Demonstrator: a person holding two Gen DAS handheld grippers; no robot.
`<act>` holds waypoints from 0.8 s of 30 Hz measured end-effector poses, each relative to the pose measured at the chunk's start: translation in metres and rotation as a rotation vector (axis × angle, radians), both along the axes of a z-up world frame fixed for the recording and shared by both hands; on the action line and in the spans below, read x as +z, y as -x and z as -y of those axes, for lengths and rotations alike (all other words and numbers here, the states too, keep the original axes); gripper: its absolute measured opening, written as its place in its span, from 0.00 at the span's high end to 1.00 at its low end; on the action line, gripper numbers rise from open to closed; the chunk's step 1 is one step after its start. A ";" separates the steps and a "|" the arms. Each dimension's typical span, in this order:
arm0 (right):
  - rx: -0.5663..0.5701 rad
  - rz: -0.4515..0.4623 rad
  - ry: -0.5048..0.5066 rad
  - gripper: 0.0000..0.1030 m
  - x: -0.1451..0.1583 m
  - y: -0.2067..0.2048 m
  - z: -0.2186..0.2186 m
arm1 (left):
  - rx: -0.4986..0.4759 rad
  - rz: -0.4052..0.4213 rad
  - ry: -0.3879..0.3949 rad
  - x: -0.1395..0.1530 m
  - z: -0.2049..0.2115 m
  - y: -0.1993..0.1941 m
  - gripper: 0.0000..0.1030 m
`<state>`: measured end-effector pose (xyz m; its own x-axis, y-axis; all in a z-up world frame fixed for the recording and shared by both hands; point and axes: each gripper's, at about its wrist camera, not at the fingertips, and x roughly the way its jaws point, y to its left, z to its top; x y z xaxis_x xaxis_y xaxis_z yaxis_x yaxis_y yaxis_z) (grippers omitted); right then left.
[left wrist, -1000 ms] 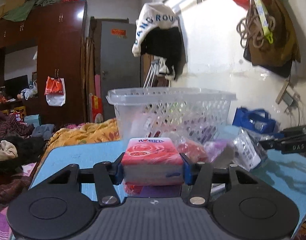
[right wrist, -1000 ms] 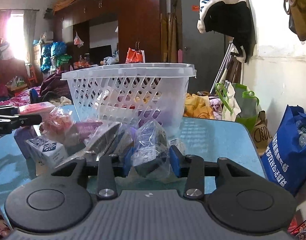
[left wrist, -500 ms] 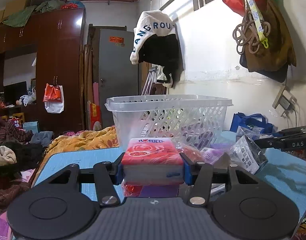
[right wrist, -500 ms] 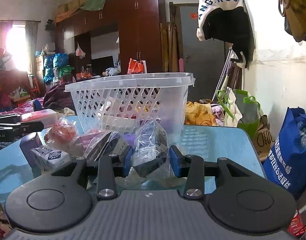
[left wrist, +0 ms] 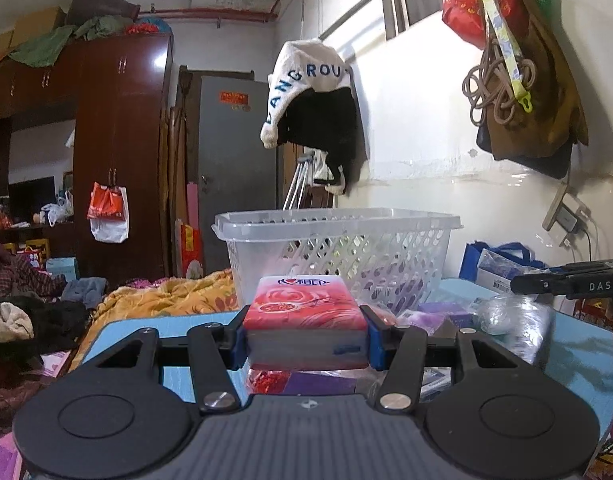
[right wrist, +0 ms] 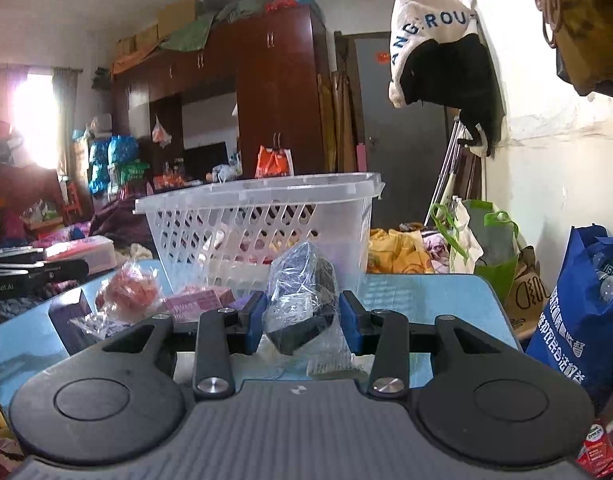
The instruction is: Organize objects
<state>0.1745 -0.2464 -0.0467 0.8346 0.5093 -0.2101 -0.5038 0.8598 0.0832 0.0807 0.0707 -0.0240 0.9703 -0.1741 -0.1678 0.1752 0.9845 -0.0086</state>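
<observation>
My left gripper [left wrist: 304,338] is shut on a red tissue pack [left wrist: 304,308] with a rose print, held above the blue table [left wrist: 146,334]. Behind it stands the white plastic basket [left wrist: 338,248]. In the right wrist view my right gripper [right wrist: 302,322] is shut on a clear plastic bag with a dark object inside [right wrist: 302,300], in front of the same basket [right wrist: 258,224]. The left gripper and its tissue pack [right wrist: 82,250] show at the left edge there. The right gripper's tip [left wrist: 570,282] shows at the right edge of the left wrist view.
Loose packets lie on the table before the basket: a red bagged item [right wrist: 132,290], a pink box [right wrist: 198,304], a dark purple box [right wrist: 72,320]. A blue bag [right wrist: 578,308] stands right of the table. Clothes hang on the wall [left wrist: 310,104]. A cluttered bed [left wrist: 162,296] lies beyond.
Both grippers have tilted slightly upward, so the basket sits lower in each view. Each keeps its hold on its object, and the bag in the right gripper has come off the table's clutter.
</observation>
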 end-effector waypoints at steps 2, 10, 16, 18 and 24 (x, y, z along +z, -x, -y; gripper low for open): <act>-0.007 0.015 -0.030 0.58 0.001 0.002 0.004 | 0.005 0.014 0.005 0.001 -0.001 0.001 0.45; -0.008 0.046 -0.030 0.58 0.007 0.003 -0.003 | 0.021 0.041 0.016 0.004 -0.002 0.004 0.45; 0.006 0.055 -0.028 0.58 0.018 0.005 -0.003 | 0.018 0.047 0.041 0.007 -0.006 0.005 0.45; 0.012 0.034 -0.002 0.58 0.017 0.001 -0.007 | 0.014 0.036 0.031 0.005 -0.005 0.003 0.45; 0.051 -0.077 0.062 0.58 0.003 -0.017 -0.019 | 0.009 0.027 0.003 0.004 -0.001 0.002 0.44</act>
<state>0.1914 -0.2274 -0.0432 0.7880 0.5346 -0.3053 -0.5410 0.8380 0.0710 0.0787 0.0718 -0.0198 0.9761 -0.1660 -0.1406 0.1666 0.9860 -0.0073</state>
